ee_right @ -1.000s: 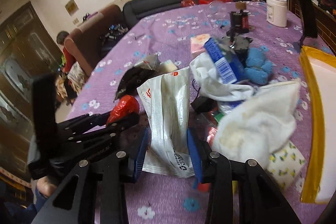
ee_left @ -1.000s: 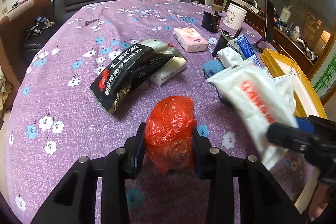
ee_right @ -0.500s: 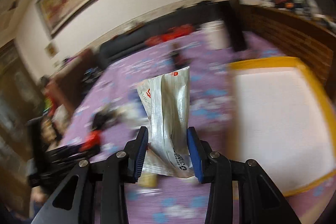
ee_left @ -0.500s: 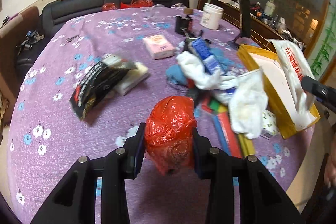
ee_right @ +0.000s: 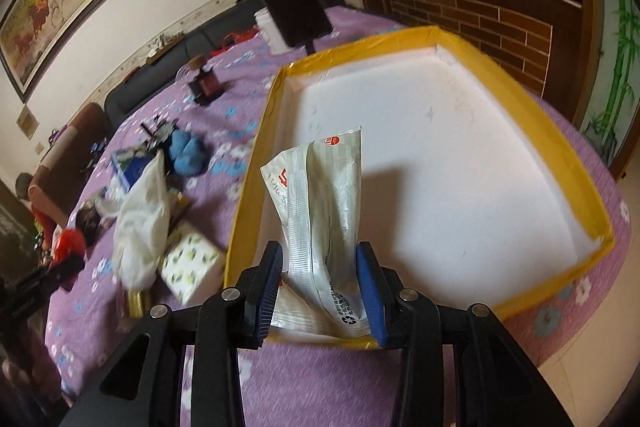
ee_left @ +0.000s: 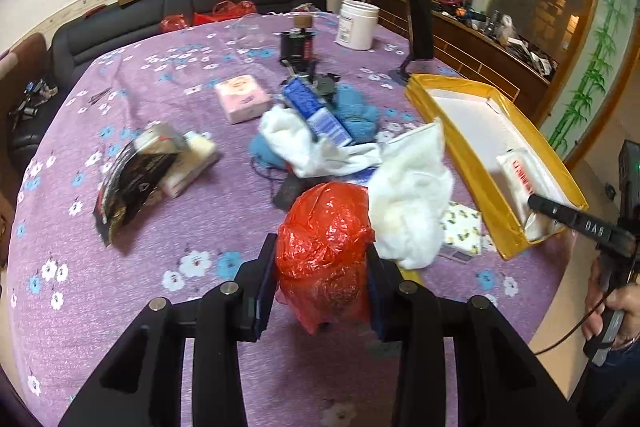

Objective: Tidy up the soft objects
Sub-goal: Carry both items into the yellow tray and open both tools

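Note:
My left gripper (ee_left: pixel 320 283) is shut on a crumpled red plastic bag (ee_left: pixel 326 247), held above the purple flowered tablecloth (ee_left: pixel 132 259). My right gripper (ee_right: pixel 320 287) is shut on a silver-white soft pouch (ee_right: pixel 324 211) with red print, held upright over the near edge of the yellow-rimmed white tray (ee_right: pixel 580 183). In the left wrist view the same pouch (ee_left: pixel 520 183) sits inside the tray (ee_left: pixel 460 147) at its near end, with the right gripper's finger in front of it. A heap of soft things lies mid-table: a white cloth (ee_left: pixel 412 195) and blue knitted pieces (ee_left: pixel 356 111).
A black foil pouch (ee_left: pixel 132 179), a pink tissue pack (ee_left: pixel 242 97), a blue box (ee_left: pixel 316 111), a white jar (ee_left: pixel 357 25) and a phone stand (ee_left: pixel 418 19) share the table. A patterned tissue pack (ee_right: pixel 190 263) lies left of the tray. A dark sofa (ee_left: pixel 180 11) stands behind.
The right gripper has swung right with the pouch, from above the clutter to over the tray. The left gripper has shifted right toward the tray, red bag still held.

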`<act>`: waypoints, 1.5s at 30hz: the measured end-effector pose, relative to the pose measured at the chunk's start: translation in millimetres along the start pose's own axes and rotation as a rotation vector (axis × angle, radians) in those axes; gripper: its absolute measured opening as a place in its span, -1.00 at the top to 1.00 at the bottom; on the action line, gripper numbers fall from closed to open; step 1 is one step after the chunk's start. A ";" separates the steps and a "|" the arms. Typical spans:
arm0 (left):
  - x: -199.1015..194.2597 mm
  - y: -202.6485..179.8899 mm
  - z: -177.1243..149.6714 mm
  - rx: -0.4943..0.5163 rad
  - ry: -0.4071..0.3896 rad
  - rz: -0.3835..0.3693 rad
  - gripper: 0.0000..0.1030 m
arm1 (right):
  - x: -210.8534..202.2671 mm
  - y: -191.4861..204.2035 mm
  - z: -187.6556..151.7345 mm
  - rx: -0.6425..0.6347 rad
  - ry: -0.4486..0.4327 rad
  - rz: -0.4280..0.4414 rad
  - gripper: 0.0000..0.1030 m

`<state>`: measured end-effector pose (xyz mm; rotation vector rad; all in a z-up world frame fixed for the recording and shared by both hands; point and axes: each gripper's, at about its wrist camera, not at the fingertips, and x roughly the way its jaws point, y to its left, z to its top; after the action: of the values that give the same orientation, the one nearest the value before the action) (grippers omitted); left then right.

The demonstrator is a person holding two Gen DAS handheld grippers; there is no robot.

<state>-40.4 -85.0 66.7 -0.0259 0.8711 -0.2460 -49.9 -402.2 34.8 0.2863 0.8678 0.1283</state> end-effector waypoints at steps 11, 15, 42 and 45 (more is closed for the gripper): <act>11.6 -69.3 39.2 0.080 0.023 -0.114 0.29 | -29.6 -11.5 43.8 0.001 -0.085 0.032 0.24; 27.9 -109.0 69.9 0.117 0.035 -0.153 0.29 | -33.3 -16.2 70.2 -0.002 -0.103 0.027 0.25; 239.0 -204.4 168.9 0.090 0.258 -0.075 0.27 | 107.9 -96.9 164.7 0.097 0.162 -0.068 0.24; 242.1 -206.0 168.6 0.090 0.256 -0.085 0.13 | 110.3 -97.4 165.3 0.090 0.163 -0.066 0.19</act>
<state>195.3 -352.5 18.3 0.0538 1.1142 -0.3732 147.2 -502.5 25.9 0.3340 1.0455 0.0516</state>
